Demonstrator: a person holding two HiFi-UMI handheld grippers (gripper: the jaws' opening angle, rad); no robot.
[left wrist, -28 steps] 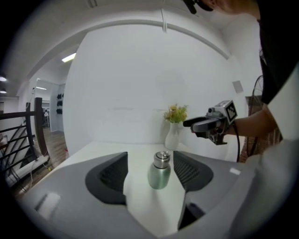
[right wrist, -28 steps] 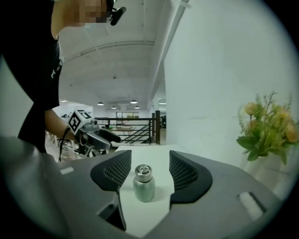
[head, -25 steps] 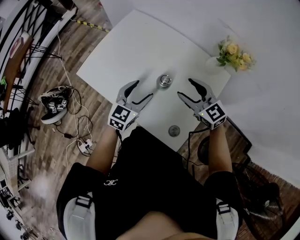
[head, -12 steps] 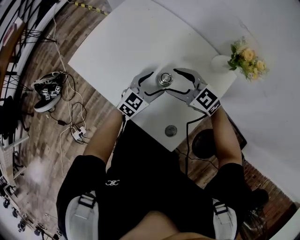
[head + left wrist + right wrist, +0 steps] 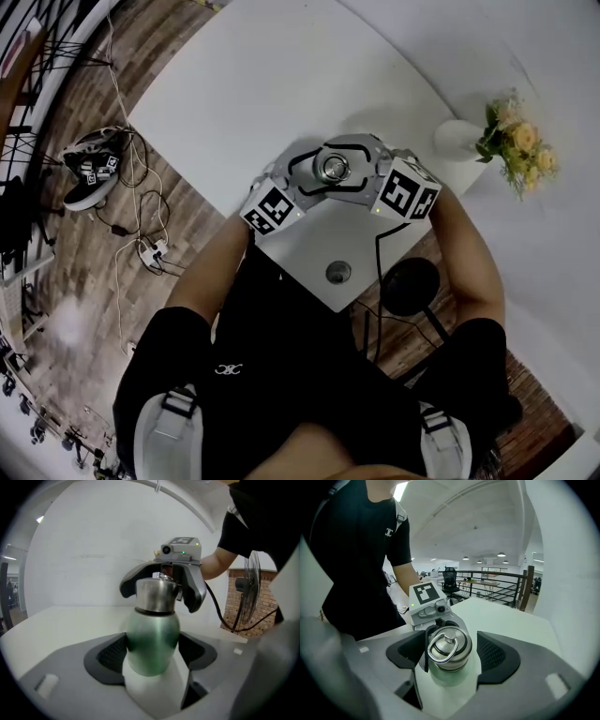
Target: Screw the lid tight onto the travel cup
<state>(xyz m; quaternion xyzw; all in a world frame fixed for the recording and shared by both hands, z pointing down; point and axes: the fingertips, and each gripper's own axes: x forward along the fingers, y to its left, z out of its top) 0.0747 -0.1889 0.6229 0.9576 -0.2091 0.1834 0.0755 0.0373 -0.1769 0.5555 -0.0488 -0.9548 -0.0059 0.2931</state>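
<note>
Toward the near right part of the white tabletop (image 5: 234, 84) stands the travel cup (image 5: 152, 639), upright, with a green body. Its steel lid (image 5: 449, 648) is seated on top and the lid's ring handle lies flat.

The left hand-held gripper (image 5: 153, 653) comes in from the near left. Its dark ribbed pads (image 5: 110, 656) meet the green body on both sides, low on the cup, so it is clamped on the travel cup.

The right hand-held gripper (image 5: 451, 654) comes in from the right at lid height. Its jaws are apart and flank the lid, with a slim gap showing on the right side in the right gripper view. In the left gripper view its two fingers curve round the steel collar.

Both marker cubes sit inside the tabletop's outline. The left one is just beside the near left edge, where the person's forearm crosses it.

A small grey disc (image 5: 337, 272) lies on the tabletop close to the near corner, well apart from the cup. A white vase (image 5: 457, 139) of flowers (image 5: 516, 141) stands at the right edge, near the right cube but apart from it.

Far and left of the cup the white surface runs on broadly to its far edges. Beyond the left edge, on the wooden floor, lie a pair of shoes (image 5: 89, 169) and loose cables (image 5: 141, 220).
</note>
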